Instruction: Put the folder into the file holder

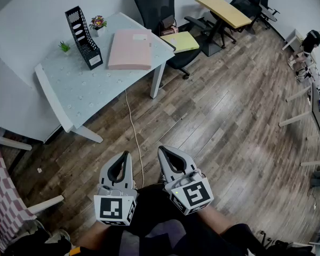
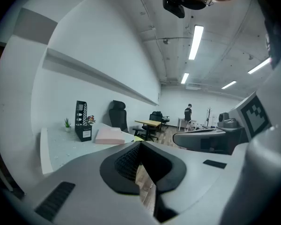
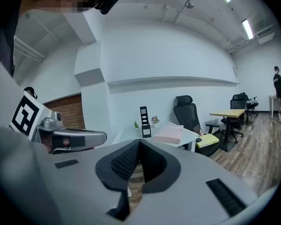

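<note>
A pink folder (image 1: 130,48) lies flat on the white table (image 1: 80,89), far ahead of me. A black mesh file holder (image 1: 83,36) stands upright to the folder's left. Both grippers hang low near my body, well short of the table. My left gripper (image 1: 127,154) is shut with nothing in it. Beside it, my right gripper (image 1: 162,149) is shut and empty too. The left gripper view shows the folder (image 2: 109,135) and the file holder (image 2: 82,121) small in the distance. They appear again, folder (image 3: 169,134) and file holder (image 3: 144,122), in the right gripper view.
Two small potted plants (image 1: 97,23) (image 1: 65,48) stand by the holder. A black office chair (image 1: 159,7) with a yellow cushion (image 1: 181,41) sits behind the table. A white cable (image 1: 134,137) runs over the wooden floor. A person (image 1: 311,40) stands far right.
</note>
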`<state>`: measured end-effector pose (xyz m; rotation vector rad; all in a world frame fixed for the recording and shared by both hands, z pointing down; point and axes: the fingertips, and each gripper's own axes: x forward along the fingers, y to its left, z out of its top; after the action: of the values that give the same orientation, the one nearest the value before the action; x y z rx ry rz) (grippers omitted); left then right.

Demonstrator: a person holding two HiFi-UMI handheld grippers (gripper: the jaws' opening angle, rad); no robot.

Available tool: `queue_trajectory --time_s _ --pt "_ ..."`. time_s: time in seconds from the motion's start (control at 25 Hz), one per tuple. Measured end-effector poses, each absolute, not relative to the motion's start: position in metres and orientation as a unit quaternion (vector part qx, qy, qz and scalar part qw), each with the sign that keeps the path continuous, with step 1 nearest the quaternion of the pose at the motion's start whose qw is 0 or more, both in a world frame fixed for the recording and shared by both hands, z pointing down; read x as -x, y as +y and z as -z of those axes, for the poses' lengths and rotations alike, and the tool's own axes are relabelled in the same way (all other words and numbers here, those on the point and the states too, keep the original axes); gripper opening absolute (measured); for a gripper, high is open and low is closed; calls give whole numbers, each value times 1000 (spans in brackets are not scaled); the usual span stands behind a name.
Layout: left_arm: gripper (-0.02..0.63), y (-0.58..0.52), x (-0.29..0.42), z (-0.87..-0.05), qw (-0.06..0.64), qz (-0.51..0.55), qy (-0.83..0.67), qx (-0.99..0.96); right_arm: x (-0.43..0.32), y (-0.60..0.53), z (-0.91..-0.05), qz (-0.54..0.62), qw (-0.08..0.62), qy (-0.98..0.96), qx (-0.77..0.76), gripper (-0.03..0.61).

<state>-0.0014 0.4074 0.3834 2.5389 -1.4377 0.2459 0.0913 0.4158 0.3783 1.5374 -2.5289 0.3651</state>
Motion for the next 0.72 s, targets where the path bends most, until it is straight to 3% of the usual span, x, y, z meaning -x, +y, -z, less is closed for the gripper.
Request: queue_trajectory --time_s 0.72 --pt "9 412 38 -382 109 -68 -475 -870 -66 418 -372 -146 37 -831 -536 15"
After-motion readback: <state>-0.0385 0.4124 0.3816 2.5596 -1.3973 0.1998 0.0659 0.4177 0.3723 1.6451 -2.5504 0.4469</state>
